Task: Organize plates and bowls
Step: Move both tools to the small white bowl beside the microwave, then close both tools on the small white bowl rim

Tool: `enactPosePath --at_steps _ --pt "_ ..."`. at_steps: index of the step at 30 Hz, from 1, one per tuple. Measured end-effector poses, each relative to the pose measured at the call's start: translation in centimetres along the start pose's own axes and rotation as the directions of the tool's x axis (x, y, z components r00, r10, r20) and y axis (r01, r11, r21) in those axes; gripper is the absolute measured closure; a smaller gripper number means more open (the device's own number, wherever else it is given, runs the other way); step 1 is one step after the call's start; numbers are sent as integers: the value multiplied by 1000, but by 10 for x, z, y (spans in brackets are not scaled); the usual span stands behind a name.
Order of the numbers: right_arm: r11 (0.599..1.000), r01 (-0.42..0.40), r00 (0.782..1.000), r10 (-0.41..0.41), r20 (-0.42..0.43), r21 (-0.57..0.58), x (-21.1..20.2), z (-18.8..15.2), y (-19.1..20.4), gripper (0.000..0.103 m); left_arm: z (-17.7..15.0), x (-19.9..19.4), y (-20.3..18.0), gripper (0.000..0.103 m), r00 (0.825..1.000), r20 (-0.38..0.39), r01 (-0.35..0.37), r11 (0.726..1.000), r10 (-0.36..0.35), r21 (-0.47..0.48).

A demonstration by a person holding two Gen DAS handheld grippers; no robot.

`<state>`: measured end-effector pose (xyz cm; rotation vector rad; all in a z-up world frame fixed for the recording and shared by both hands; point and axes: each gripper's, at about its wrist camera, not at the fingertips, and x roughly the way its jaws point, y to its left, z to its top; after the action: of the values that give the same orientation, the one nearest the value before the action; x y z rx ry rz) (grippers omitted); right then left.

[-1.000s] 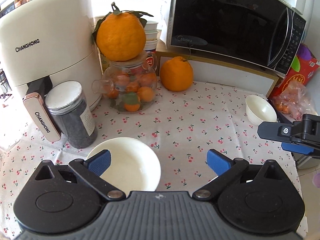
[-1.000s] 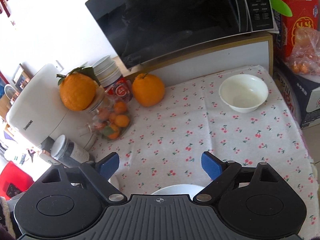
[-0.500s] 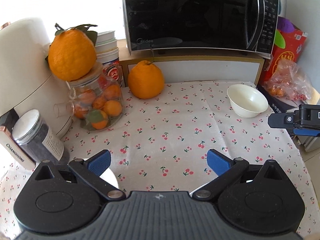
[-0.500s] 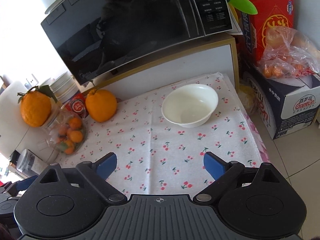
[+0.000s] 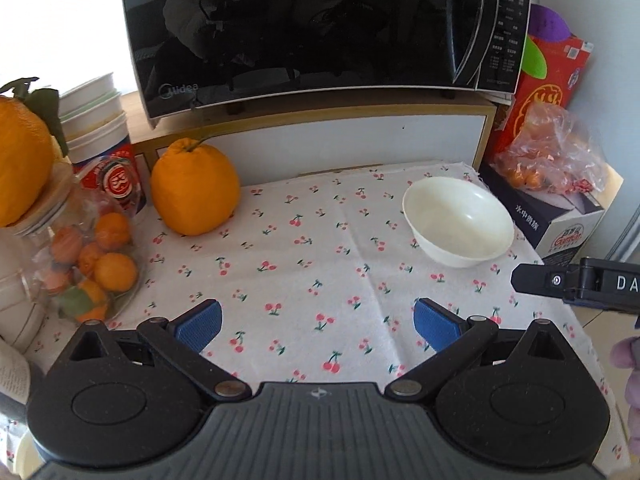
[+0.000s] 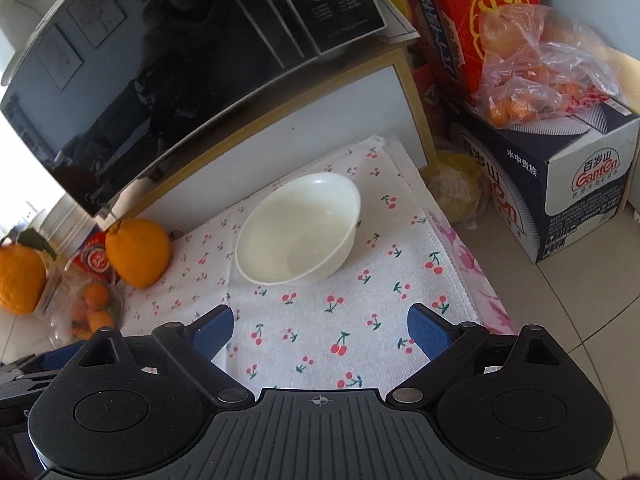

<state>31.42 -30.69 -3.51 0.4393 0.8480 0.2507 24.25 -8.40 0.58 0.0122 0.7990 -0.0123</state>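
Note:
A white bowl [image 5: 458, 222] stands upright and empty on the cherry-print cloth near the table's back right corner; it also shows in the right wrist view [image 6: 298, 229]. My left gripper [image 5: 316, 322] is open and empty above the cloth, short of the bowl and to its left. My right gripper [image 6: 320, 330] is open and empty, a little in front of the bowl. One finger of the right gripper [image 5: 576, 286] shows at the right edge of the left wrist view.
A microwave [image 5: 320, 28] sits on a wooden shelf behind. A large orange [image 5: 194, 188], a glass jar of small oranges [image 5: 86, 264] and stacked cups [image 5: 100, 132] stand at left. Boxes with a bag of fruit [image 6: 536, 76] stand right of the table edge [image 6: 460, 276].
Both grippers have swung right and forward toward the back right bowl, which looks larger now. The near white bowl, dark jar and air fryer have left the views.

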Motion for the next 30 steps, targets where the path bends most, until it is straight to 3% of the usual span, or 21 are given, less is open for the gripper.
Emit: enactPosePath --at_steps 3,7,14,17,19,23,25,30 --pt "995 -12 1000 11 12 97 11 8 -12 8 11 16 -5 2 1000 11 29 999 -29 -45" --pt "980 -28 999 20 39 197 23 15 -21 8 24 35 -7 11 996 26 88 989 -86 -121" --pt "972 -18 995 -6 101 235 39 25 -17 9 36 64 -10 31 982 10 186 952 -189 -243" --pt "963 -15 995 -13 100 268 46 25 -20 18 36 76 -13 44 976 -3 210 938 -220 -275" --pt "963 -13 996 -12 92 270 51 24 -20 30 34 81 -15 56 974 -17 211 937 -224 -278" --pt "969 -2 998 -14 64 249 59 20 -17 47 33 90 -19 68 970 -27 228 937 -243 -264" --pt "972 4 998 -17 53 237 62 18 -16 61 32 91 -20 74 967 -26 238 935 -254 -263" --pt "976 0 999 -7 34 219 66 17 -14 79 32 97 -21 88 960 -47 255 930 -276 -265"
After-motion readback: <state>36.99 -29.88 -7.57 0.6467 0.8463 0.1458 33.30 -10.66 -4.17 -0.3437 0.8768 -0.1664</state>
